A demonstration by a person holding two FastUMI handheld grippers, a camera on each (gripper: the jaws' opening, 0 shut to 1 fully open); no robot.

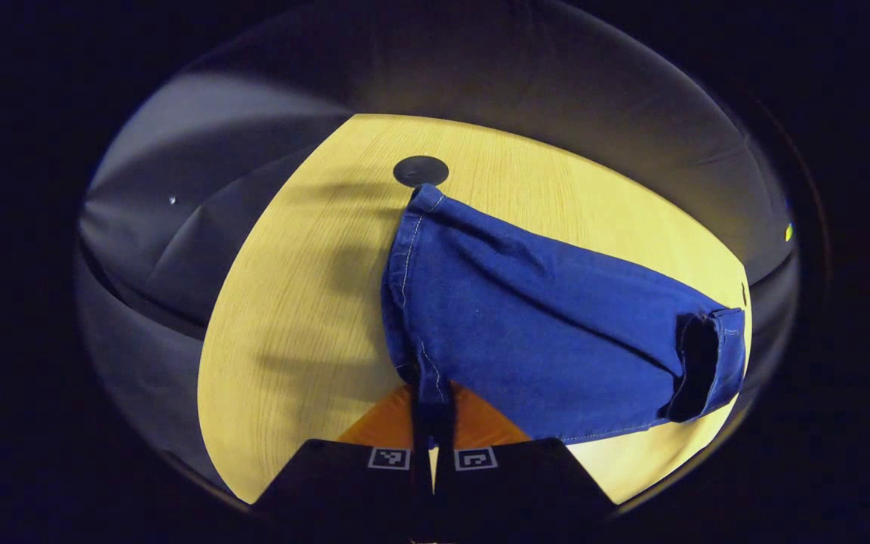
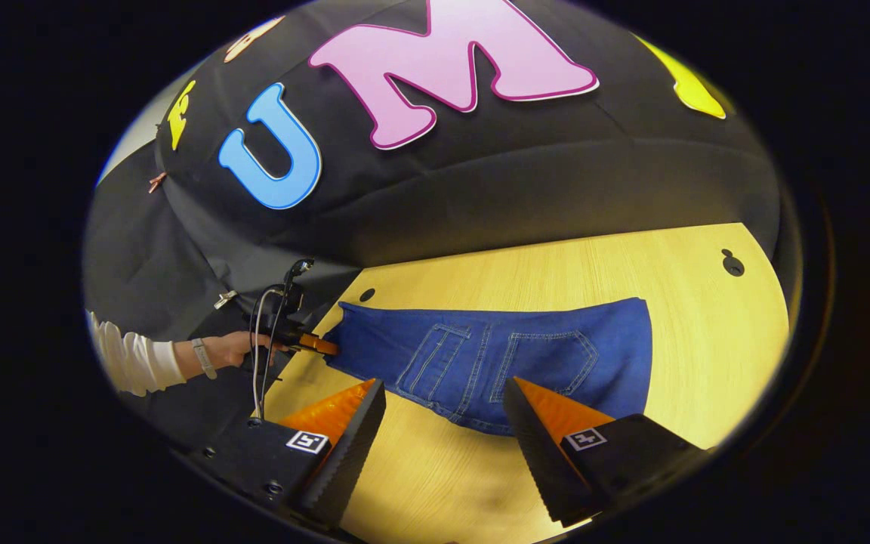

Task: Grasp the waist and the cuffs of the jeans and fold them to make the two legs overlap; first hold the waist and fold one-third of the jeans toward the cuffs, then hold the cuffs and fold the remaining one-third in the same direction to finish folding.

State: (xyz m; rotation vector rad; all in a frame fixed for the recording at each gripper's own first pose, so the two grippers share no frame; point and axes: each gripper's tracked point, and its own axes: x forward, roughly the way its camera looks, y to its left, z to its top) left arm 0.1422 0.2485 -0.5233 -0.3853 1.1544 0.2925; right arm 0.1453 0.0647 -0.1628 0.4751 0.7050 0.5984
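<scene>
Blue jeans lie folded on the yellow wooden table. In the left gripper view one hemmed corner reaches the far side and a dark hemmed opening faces right. My left gripper is shut on a strip of the denim's near edge. In the right gripper view the jeans show pocket stitching, and my right gripper stands open over their near edge with nothing between its fingers. Farther left there, a hand holds the left gripper, which pinches the jeans' left end.
A black round grommet sits in the table just beyond the jeans' far corner. Two small dark holes mark the tabletop. Black cloth walls close in behind the table. Bare wood lies right of the jeans.
</scene>
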